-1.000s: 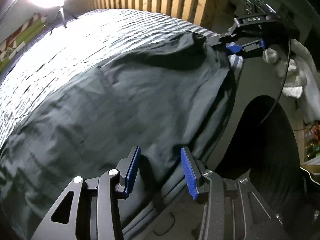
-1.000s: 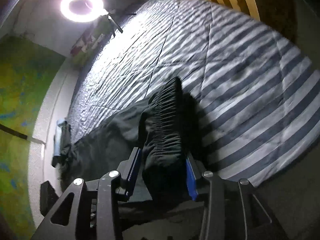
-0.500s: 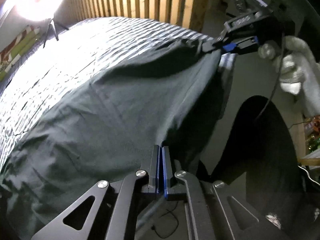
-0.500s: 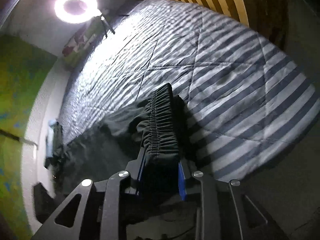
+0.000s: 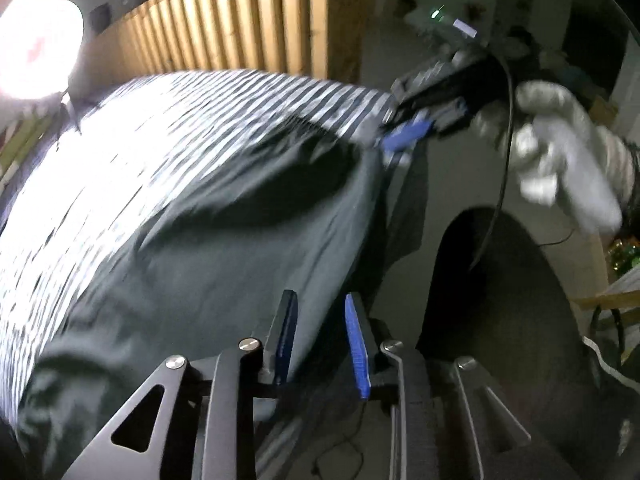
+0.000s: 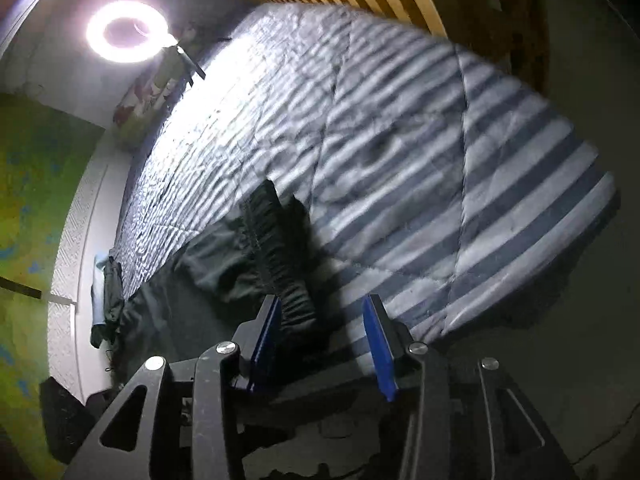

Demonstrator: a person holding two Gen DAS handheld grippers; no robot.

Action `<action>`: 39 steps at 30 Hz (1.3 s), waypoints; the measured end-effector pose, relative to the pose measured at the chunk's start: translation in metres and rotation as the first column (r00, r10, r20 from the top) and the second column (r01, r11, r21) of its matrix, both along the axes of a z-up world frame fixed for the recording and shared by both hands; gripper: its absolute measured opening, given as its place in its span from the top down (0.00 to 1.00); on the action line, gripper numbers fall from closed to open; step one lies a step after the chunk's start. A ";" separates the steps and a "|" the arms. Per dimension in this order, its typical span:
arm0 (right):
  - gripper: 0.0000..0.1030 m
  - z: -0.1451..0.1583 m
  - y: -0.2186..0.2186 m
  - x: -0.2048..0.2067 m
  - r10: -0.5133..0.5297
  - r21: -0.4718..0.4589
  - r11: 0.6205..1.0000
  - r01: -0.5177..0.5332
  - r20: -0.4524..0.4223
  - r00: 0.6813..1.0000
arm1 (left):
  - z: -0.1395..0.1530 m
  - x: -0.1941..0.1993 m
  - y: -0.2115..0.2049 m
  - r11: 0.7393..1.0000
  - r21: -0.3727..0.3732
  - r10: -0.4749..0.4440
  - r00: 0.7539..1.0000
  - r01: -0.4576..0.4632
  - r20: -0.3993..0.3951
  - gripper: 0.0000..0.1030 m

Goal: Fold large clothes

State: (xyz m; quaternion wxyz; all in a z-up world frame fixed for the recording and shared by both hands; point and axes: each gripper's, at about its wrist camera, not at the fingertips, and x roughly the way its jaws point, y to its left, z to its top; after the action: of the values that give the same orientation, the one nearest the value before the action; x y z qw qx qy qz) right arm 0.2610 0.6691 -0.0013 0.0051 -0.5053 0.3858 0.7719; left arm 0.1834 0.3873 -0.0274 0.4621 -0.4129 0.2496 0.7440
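- Now the dark garment [image 5: 224,264] lies spread on the striped quilt [image 6: 440,168] of the bed, with its near edge hanging over the bedside toward me.
- My left hand-held gripper [image 5: 320,336] had its pads pressed together half a second ago; its jaws have just been opening, and they now stand a little apart with the garment's edge running between them. The view is blurred, so I cannot tell whether the pads touch the cloth; I judge they have let it go.
- My right hand-held gripper [image 6: 324,344] was closed on the gathered waistband [image 6: 280,264] half a second ago; its jaws have also just been opening. The waistband now lies against the left pad, with a clear gap to the right pad and the quilt showing through it.
- In the left view, my right gloved hand [image 5: 560,148] holds that gripper at the garment's far corner, above the bed's edge.
- Compared with a second ago, the cloth looks pulled flatter across the quilt, with the waistband stretched in a line away from me.
- Both releases suggest the spreading step is over. I judge the folding itself has not begun, so the next move calls for fresh grips on an edge to carry it over.
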 end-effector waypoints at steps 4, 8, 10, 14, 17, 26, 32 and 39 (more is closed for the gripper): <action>0.78 -0.007 -0.020 -0.008 0.057 -0.055 0.997 -0.057 -0.013 0.998 | -0.028 -0.014 0.041 0.996 -0.083 -0.034 0.999 0.035 0.025 0.74; 0.70 0.022 -0.015 -0.002 0.049 -0.015 0.999 -0.051 -0.121 0.991 | -0.028 -0.019 0.055 0.995 -0.092 -0.042 0.999 0.044 0.022 0.74; 0.58 0.019 -0.003 -0.001 0.004 -0.009 1.000 -0.005 -0.090 0.996 | -0.010 -0.018 0.070 0.997 -0.033 -0.073 0.997 0.073 0.020 0.65; 0.58 -0.001 0.015 0.001 -0.038 -0.069 0.997 0.035 -0.041 0.998 | -0.008 -0.026 0.103 0.996 -0.008 -0.091 0.995 0.092 0.025 0.52; 0.58 -0.005 0.016 0.001 -0.036 -0.076 0.997 0.033 -0.036 0.999 | -0.029 -0.038 0.127 0.993 -0.060 -0.099 0.994 0.101 0.042 0.69; 0.56 -0.006 0.015 -0.010 0.013 -0.170 0.985 -0.021 -0.049 0.999 | -0.039 -0.091 0.073 0.983 0.136 0.071 0.945 -0.120 0.320 0.97; 0.40 -0.019 -0.003 -0.034 0.045 -0.284 0.956 -0.066 -0.080 0.996 | -0.047 -0.097 0.049 0.959 0.208 0.100 0.914 -0.194 0.394 0.97; 0.38 -0.028 -0.030 -0.065 0.106 -0.294 0.947 -0.126 -0.083 0.991 | -0.050 -0.083 0.066 0.976 0.187 0.042 0.941 -0.110 0.336 0.97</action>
State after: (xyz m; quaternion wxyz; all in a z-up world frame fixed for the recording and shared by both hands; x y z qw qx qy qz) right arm 0.1959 0.6389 -0.0290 -0.1293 -0.4961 0.4676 0.7200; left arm 0.1008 0.4532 -0.0771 0.5080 -0.4917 0.0756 0.7032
